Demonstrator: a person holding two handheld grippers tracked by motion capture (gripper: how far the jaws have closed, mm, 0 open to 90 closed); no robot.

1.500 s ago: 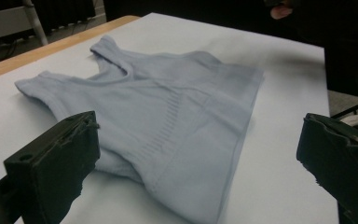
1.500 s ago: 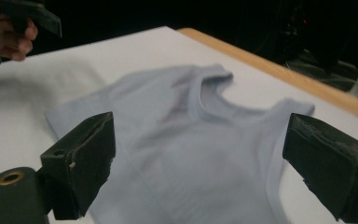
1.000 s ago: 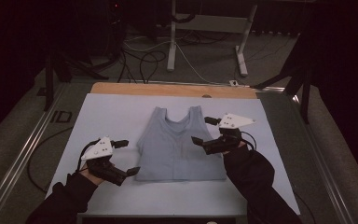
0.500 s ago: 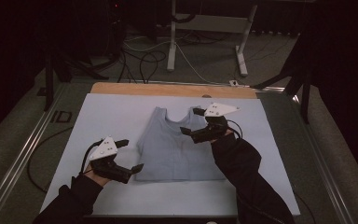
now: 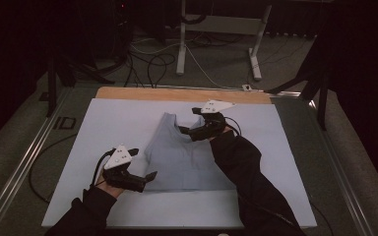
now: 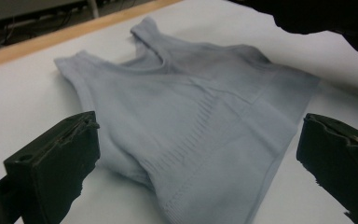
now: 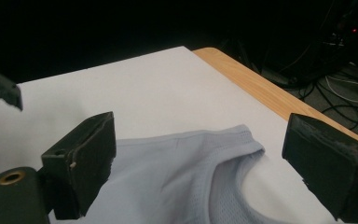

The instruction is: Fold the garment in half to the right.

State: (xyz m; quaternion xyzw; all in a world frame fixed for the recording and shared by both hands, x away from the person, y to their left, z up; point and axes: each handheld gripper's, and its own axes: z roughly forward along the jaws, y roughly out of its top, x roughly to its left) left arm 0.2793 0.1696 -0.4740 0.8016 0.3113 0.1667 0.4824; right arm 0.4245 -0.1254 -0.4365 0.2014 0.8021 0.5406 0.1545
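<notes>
A light blue sleeveless top (image 5: 177, 157) lies flat on the white table cover (image 5: 113, 118), neck toward the far side. My left gripper (image 5: 142, 163) is open at the top's near-left hem corner. In the left gripper view the two jaws stand wide apart with the top (image 6: 191, 102) spread beyond them, the hem closest. My right gripper (image 5: 188, 121) is open over the top's far-right shoulder strap. In the right gripper view the strap and neckline (image 7: 233, 154) lie between the spread jaws. A dark sleeve (image 5: 246, 172) covers the top's right side.
A wooden strip (image 5: 177, 94) runs along the table's far edge. Beyond it, cables (image 5: 152, 64) and a white stand (image 5: 182, 44) are on the floor. A metal rail (image 5: 29, 157) borders the left side. The left gripper's jaw (image 7: 0, 86) shows at the upper left of the right gripper view.
My right gripper moved forward and left, from the top's right edge to its shoulder strap. My left gripper moved nearer and right toward the hem corner.
</notes>
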